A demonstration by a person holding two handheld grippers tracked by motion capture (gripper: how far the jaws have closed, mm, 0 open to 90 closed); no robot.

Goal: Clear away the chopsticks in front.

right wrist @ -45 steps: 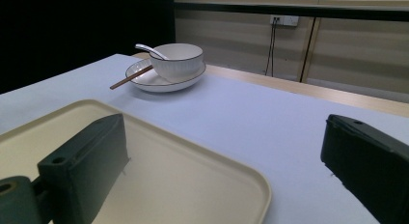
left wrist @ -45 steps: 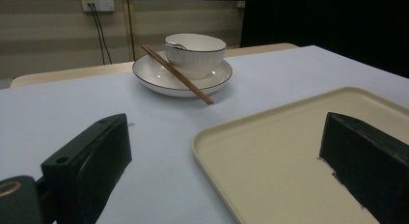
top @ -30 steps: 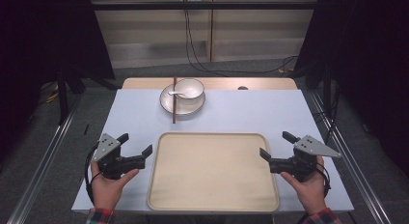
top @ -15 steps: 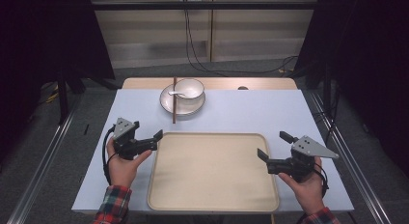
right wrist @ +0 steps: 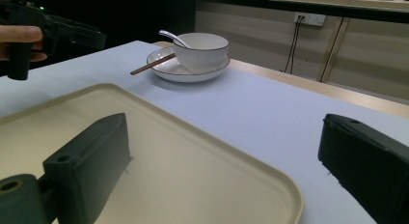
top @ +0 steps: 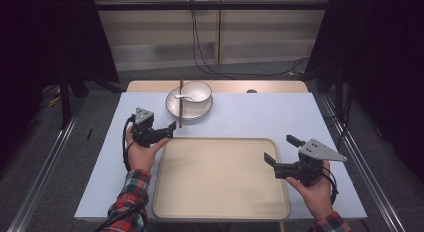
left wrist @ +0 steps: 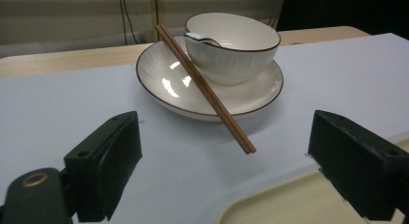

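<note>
Left gripper [top: 170,130] moved up from the tray's 9 o'clock edge toward 11 o'clock, closing on the dishes; right gripper [top: 281,149] barely shifted. Left jaws stand wide apart, nothing between them; in the left gripper view they frame the near tip of the brown wooden chopsticks [left wrist: 206,89], which overhangs the plate rim and sits just ahead of the jaws, not touching. Chopsticks lie across the white dark-rimmed ceramic plate [left wrist: 164,89], leaning beside the white ribbed ceramic bowl [left wrist: 231,43] that stands on it; a white ceramic spoon [right wrist: 172,38] rests inside the bowl. That stack sits at 12 o'clock of the beige rectangular plastic tray [top: 220,192], near it but off it, on the pale blue tabletop [top: 260,117]. Right jaws also wide and empty, hovering over the tray's 3 o'clock edge, well apart from the dishes. Judgement: reach phase only, nothing grasped, nothing on the tray. Remaining, as it looks: close on the chopsticks, lift them off the plate, then deal with bowl, plate and spoon.
</note>
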